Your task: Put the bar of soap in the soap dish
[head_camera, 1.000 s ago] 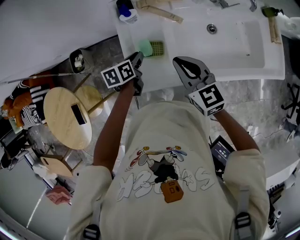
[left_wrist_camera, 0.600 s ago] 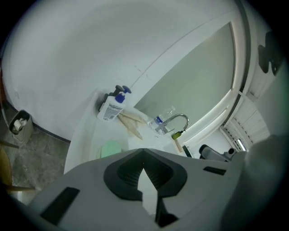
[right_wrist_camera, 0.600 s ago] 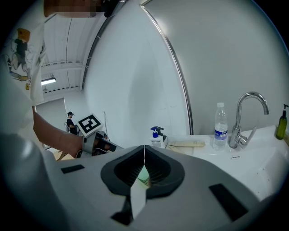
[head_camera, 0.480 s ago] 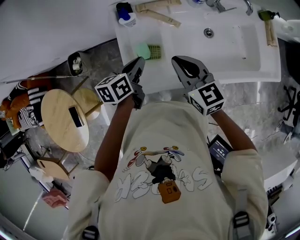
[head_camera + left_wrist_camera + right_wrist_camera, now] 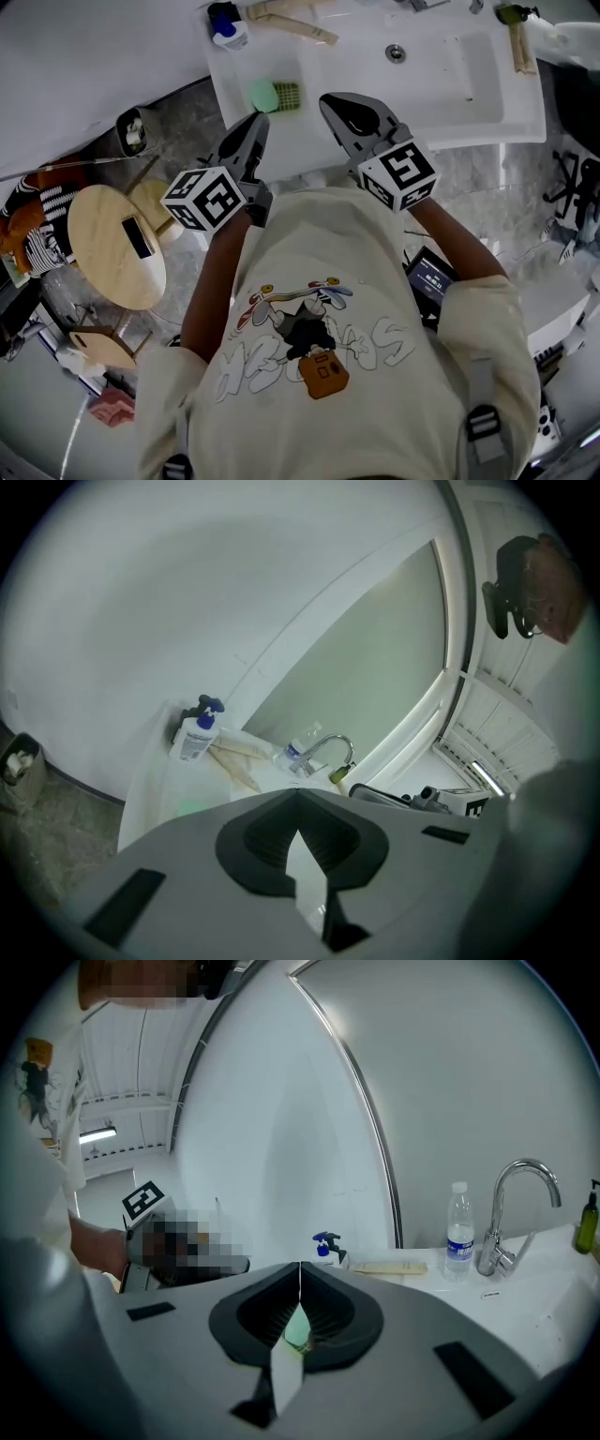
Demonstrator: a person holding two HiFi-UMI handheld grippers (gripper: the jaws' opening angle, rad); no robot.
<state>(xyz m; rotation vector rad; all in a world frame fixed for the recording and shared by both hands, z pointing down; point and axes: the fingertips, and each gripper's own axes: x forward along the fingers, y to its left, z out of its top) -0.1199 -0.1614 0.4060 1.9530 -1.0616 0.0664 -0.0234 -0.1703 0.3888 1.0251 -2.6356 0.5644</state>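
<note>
A pale green bar of soap [image 5: 263,95] lies on the white counter [image 5: 234,84], touching the left end of a green slatted soap dish [image 5: 288,95]; whether it rests on the dish I cannot tell. My left gripper [image 5: 257,120] hangs in front of the counter edge, just short of the soap, shut and holding nothing. In the left gripper view its jaws [image 5: 298,803] meet, with nothing between them. My right gripper [image 5: 328,99] is over the counter to the right of the dish, also shut and holding nothing. A patch of the green soap [image 5: 297,1328] shows behind its closed jaws [image 5: 299,1290].
A blue-capped pump bottle [image 5: 227,25] and long beige packets [image 5: 286,23] lie at the back of the counter. The sink basin [image 5: 450,66] with its faucet [image 5: 520,1204] and a water bottle [image 5: 459,1227] is to the right. A round wooden table [image 5: 114,246] stands on the left floor.
The left gripper has drawn back from the soap toward the person and risen, and its jaws have closed. The soap stays by the dish. The right gripper has barely moved.
</note>
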